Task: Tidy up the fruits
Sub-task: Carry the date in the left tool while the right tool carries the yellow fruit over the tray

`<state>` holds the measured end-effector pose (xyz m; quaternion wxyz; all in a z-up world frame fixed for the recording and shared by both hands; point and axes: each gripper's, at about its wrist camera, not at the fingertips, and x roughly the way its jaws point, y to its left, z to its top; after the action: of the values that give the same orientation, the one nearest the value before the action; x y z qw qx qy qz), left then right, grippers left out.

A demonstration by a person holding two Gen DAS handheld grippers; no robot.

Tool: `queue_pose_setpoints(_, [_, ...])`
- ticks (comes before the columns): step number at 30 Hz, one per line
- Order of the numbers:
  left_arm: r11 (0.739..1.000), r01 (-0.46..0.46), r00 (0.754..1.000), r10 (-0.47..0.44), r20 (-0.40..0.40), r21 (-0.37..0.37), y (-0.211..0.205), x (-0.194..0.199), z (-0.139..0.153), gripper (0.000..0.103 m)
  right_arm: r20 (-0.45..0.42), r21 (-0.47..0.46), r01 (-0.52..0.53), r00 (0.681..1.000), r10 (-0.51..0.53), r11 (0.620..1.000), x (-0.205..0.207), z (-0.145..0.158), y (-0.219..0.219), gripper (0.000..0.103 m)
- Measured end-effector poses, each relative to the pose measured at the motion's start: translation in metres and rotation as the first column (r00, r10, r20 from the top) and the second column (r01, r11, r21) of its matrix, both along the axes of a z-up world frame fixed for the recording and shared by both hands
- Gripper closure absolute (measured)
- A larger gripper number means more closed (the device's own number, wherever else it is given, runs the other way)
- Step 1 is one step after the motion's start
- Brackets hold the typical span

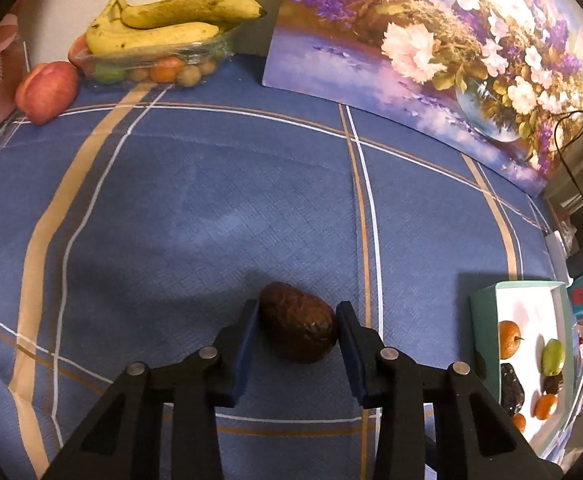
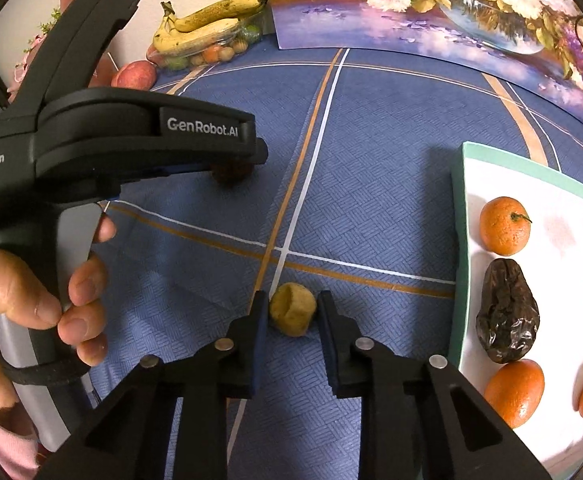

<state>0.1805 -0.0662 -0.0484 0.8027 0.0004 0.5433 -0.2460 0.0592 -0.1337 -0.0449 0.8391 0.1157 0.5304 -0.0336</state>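
The left gripper (image 1: 297, 330) pinches a dark brown oval avocado (image 1: 297, 328) lying on the blue checked tablecloth (image 1: 171, 200). The right gripper (image 2: 293, 314) seems to press a small tan round fruit (image 2: 292, 314), just beside the white tray with a green rim (image 2: 461, 240) holding oranges (image 2: 504, 225).

On the tabletop (image 1: 171, 200), the bananas (image 1: 163, 28) lie on a tray of small fruits (image 1: 159, 68) at the far left with an apple (image 1: 45, 92) just left of it, the flower picture (image 1: 431, 48) leans behind, and the box (image 2: 461, 240) holding tangerines (image 2: 504, 225) sits at the right.
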Motion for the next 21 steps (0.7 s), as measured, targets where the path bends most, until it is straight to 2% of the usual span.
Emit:
queue_pose_setpoints(11, [0.998,-0.064,0.997,0.063,0.038,0.016,0.027,-0.011,0.038,0.062,0.038,0.005,-0.007,0.999,0.007,1.000,-0.018,0.016,-0.002,0.078])
queue_pose_setpoints(21, [0.995,-0.101,0.994,0.100,0.044,0.019,0.048,-0.039,0.054,0.062,0.087,0.019,0.030,0.996,-0.032,0.999,-0.047,0.038,-0.015,0.078])
